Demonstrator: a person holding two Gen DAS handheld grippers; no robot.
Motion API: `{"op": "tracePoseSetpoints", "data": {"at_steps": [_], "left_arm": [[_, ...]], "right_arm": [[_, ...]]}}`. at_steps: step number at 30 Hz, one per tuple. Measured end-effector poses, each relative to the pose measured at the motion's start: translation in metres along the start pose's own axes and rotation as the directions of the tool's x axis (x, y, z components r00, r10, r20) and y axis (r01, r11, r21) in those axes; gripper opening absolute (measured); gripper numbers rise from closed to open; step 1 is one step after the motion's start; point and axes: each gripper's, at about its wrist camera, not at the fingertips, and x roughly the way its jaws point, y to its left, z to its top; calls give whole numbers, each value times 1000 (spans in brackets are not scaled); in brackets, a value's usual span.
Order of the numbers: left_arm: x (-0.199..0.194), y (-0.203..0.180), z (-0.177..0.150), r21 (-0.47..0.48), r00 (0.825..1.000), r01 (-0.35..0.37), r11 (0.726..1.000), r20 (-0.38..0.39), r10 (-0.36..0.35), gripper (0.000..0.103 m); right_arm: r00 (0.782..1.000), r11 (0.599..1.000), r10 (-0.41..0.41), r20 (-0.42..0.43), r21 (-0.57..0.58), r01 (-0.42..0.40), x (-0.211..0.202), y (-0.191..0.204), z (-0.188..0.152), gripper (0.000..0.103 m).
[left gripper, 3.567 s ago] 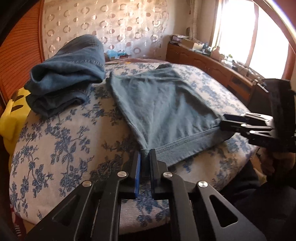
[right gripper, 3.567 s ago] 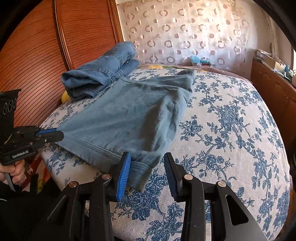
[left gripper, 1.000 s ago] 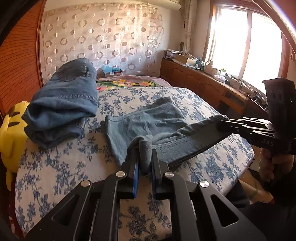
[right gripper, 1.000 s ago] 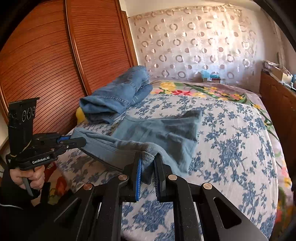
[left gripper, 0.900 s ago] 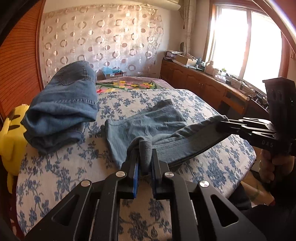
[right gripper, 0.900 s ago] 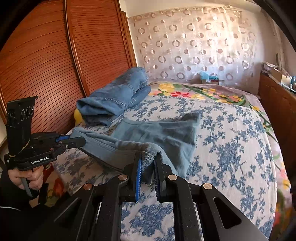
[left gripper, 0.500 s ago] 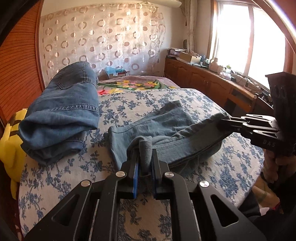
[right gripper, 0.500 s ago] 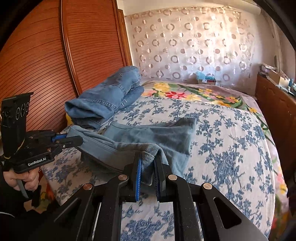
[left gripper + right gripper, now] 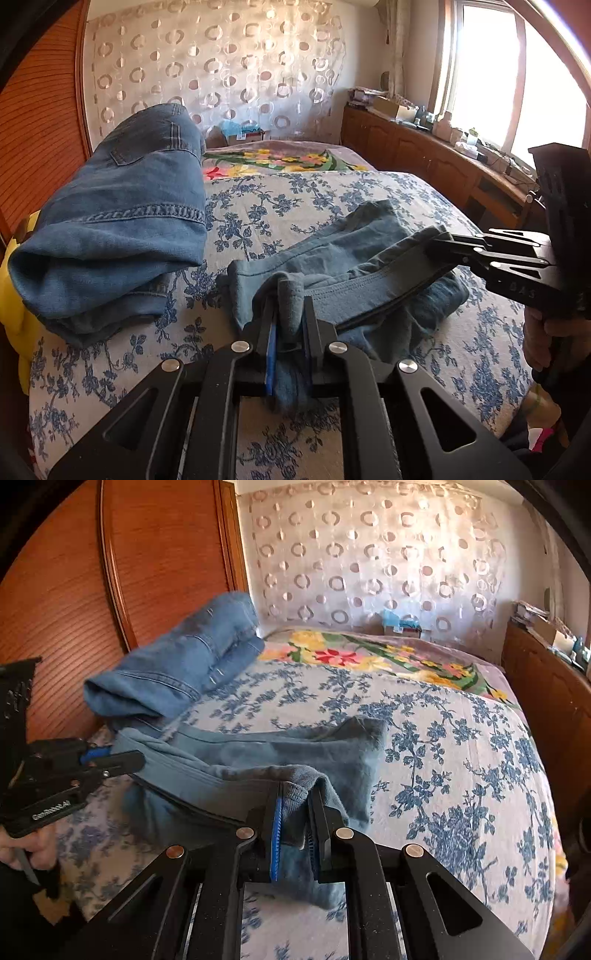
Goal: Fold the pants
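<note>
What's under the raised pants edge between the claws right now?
Under the raised pants edge, the rest of the pants lies on the floral bedspread. Directly beneath is shadowed and covered.

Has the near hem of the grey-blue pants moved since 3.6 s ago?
Yes. The hem, then flat at the bed's near edge, is now lifted and carried toward the far end, over the pants' own middle, level with the folded jeans, clamped by left gripper and right gripper.

Grey-blue pants (image 9: pixel 373 254), partly folded and rumpled: hem band lifted, one corner pinched in left hand-held gripper (image 9: pixel 290 325), other in right hand-held gripper (image 9: pixel 295 812); rest lies on bed beyond.
</note>
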Motion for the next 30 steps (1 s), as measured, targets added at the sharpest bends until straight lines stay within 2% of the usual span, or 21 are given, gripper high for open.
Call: {"op": "tracePoseSetpoints", "data": {"at_steps": [7,10,13,14,15,16,18,25,30], "left_arm": [[4,-1,16,20,1000,-26,999,11,26,12],[7,0,16,18,1000,-20,1000,-5,20,14],[5,3,12,5,1000,-13,1000,-11,13,26],[3,4,10,2,1000,-21,1000,-9,21,34],[1,4,9,-1,1000,-19,1000,-7,19,43],[-1,5,8,-5,1000,-15,1000,-5,15,47],[-6,5,3,-9,1000,-8,1000,-4,8,50],[-10,4,-21,-3,999,7,1000,-46,-7,51],[-4,5,-35,-10,997,1,1000,-78,-1,51]], "right_arm": [[1000,999,-1,8,34,1,10,-8,15,12],[1000,1000,-7,-13,30,7,13,-8,14,22],[1000,999,-12,10,36,12,1,-10,10,40],[1000,999,-9,22,43,8,-6,-11,8,44],[1000,999,-10,29,46,8,-11,-12,6,44],[999,999,-13,30,44,11,-15,-13,3,44],[999,999,-22,29,29,21,-22,-15,-6,44],[999,1000,5,-49,22,-4,-22,-18,-35,44],[993,997,64,-99,47,-59,-7,-20,-36,44]]}}
